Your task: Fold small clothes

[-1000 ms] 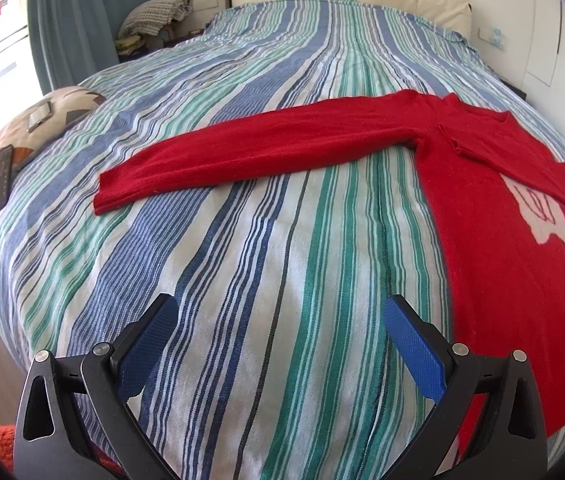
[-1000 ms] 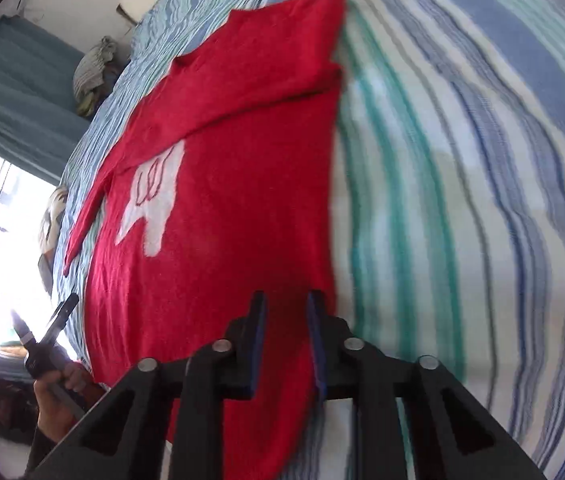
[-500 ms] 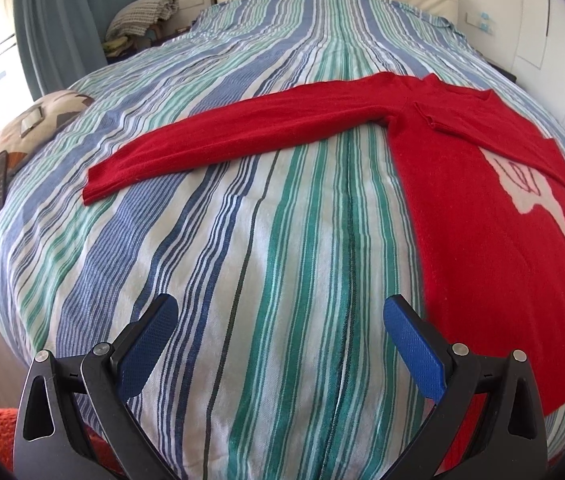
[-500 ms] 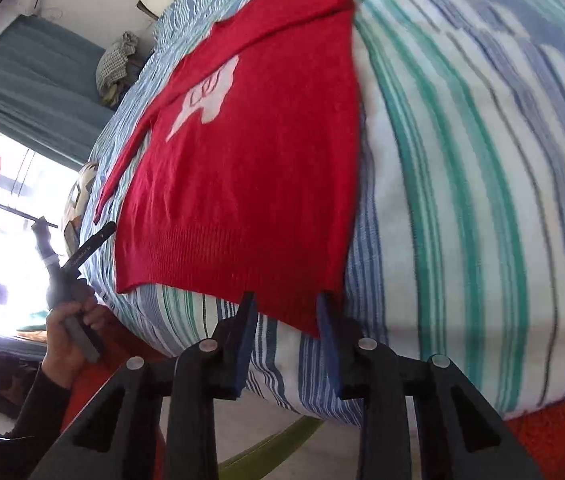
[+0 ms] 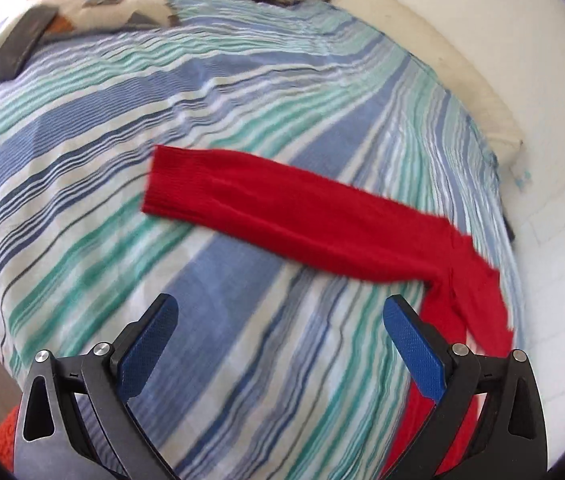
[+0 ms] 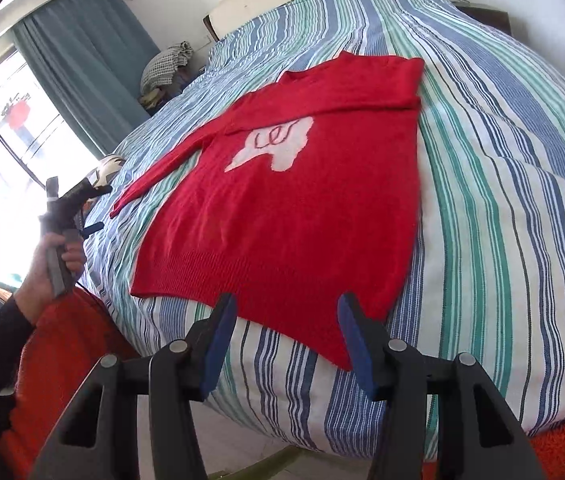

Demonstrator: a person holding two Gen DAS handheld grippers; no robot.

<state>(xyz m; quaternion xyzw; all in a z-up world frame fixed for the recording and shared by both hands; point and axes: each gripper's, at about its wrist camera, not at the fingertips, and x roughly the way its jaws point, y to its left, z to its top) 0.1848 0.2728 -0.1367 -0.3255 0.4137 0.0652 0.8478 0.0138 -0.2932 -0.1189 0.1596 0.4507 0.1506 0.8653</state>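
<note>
Beyond left claw [image 5: 280, 332], blurred sweater sleeve [image 5: 282, 216].

We look along our left tongs [image 5: 280, 344], whose blue pads [image 5: 146, 350] stand wide apart above the striped bed cover [image 5: 242, 92], holding nothing. Ahead of them the red sweater's sleeve [image 5: 282, 212] lies flat and stretched out across the bed, its ribbed cuff [image 5: 162, 184] toward the left. The sleeve runs right to bunched red fabric near the right pad. At the far left a patterned cushion [image 5: 106, 4] rests on the bed, with a dark flat object [image 5: 18, 50] against it. A cream headboard [image 5: 434, 60] borders the far edge.
</note>
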